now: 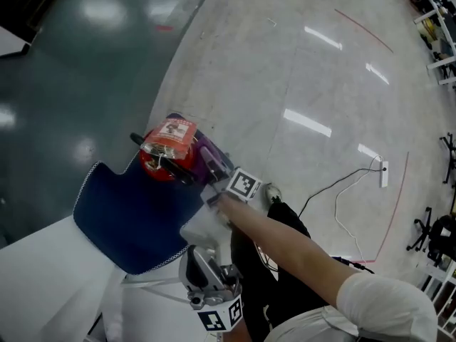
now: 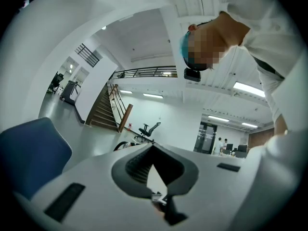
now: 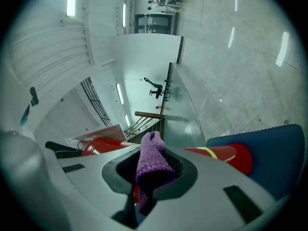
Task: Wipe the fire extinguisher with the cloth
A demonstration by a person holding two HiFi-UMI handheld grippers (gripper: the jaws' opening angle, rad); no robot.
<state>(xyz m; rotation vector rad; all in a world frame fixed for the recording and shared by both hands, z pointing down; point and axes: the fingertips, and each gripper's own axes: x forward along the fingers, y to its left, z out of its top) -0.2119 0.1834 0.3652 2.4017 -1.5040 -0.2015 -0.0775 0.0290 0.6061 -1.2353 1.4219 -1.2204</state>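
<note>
Head view: right gripper (image 1: 212,171) reached out ahead, jaws clamped on a purple knitted cloth (image 1: 208,150). Red steel fire extinguisher (image 1: 162,161) sits just past its tips and slightly left, the cloth against or just beside the red body; contact is not certain from here. A paper tag in a clear sleeve (image 1: 171,132) sits on the extinguisher's head end. A navy blue fabric chair seat (image 1: 132,223) lies to the near left of the gripper. Left gripper (image 1: 203,273) hangs low by the person's body, well apart from the extinguisher, so the right is the nearer one. Left gripper view: left gripper (image 2: 155,170) tilted up at the ceiling and the person, jaws closed together with nothing between them; blue chair seat (image 2: 29,153) at its left; no extinguisher or cloth visible. Right gripper view: right gripper (image 3: 153,170) pinching the purple cloth (image 3: 151,160), a fold standing past the tips. The extinguisher (image 3: 221,154) lies directly beyond, its long axis crossing the jaws side to side: tag (image 3: 98,134) and handle end left, base right against the chair seat (image 3: 279,153). Judgement: the wipe should run along that axis, sideways to the jaws. Only this view shows the full length of the body; the head view foreshortens it.
</note>
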